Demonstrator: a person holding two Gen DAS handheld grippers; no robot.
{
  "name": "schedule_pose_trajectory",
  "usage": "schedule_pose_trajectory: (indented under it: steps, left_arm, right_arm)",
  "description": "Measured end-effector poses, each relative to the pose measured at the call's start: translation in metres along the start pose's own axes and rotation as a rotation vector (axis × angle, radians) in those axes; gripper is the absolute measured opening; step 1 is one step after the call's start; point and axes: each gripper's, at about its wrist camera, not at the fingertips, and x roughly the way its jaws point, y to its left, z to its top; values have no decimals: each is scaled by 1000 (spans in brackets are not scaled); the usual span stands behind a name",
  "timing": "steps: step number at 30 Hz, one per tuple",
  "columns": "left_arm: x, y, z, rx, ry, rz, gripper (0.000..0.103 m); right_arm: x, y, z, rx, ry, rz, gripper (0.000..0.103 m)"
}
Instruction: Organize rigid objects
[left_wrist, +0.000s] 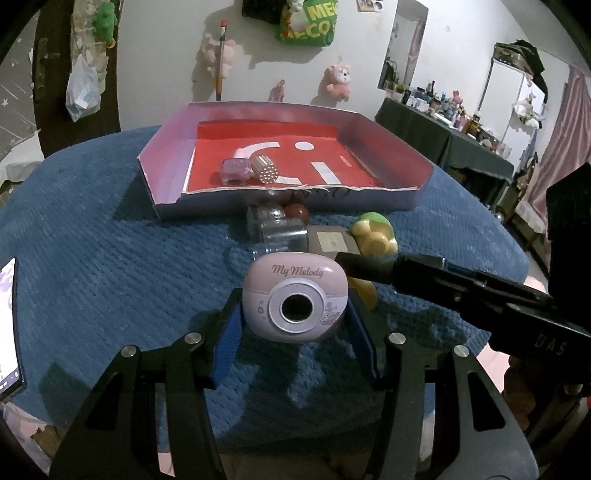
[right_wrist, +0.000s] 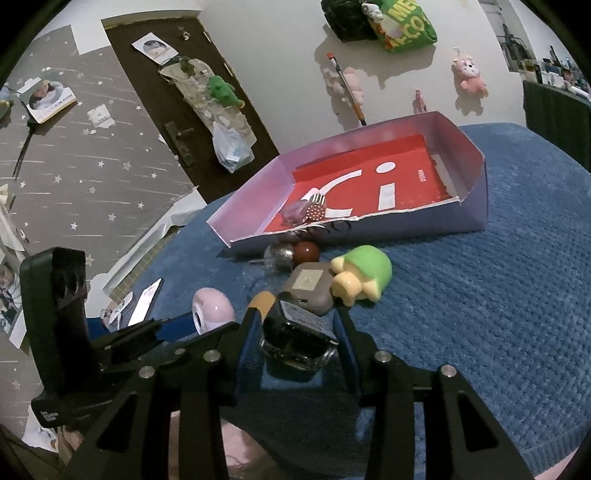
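Your left gripper (left_wrist: 295, 325) brackets the pink My Melody camera (left_wrist: 294, 300), which sits on the blue blanket (left_wrist: 110, 236) near its front edge. The blue pads (left_wrist: 227, 343) stand close on both flanks, but you cannot tell from these views whether they are pressing yet. The camera looks like a light, hollow plastic shell, smooth and rounded, so it could squirt out if you pinch high on the curve. Take it across its widest middle, clear of the lens ring.

Your right gripper (right_wrist: 297, 334) straddles a small dark glass bottle (right_wrist: 299, 343), also near the front edge; the jaws look close to its sides, but contact is not clear either. Glass is stiff, heavier for its size, slick and breakable, so grip the flat square shoulders and keep it upright.

The shallow tray (left_wrist: 162, 177) lies toward the blanket's far edge and already holds a lilac case (left_wrist: 235, 170) and a dotted cylinder (left_wrist: 263, 168) in its near left corner. Just in front of its near wall lie a clear jar (left_wrist: 277, 229), a brown ball (left_wrist: 297, 213), a grey case (right_wrist: 308, 286) and a soft-looking green and yellow turtle (right_wrist: 360, 275), bunched together. Lift high enough to pass over them and the tray wall.
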Motion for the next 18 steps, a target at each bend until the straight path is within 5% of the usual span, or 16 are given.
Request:
schedule_pose_trajectory:
  steps: [18]
  left_arm:
    - [-4, 5, 8, -12, -17, 5, 51]
  right_arm:
    - [-1, -2, 11, 20, -13, 27, 41]
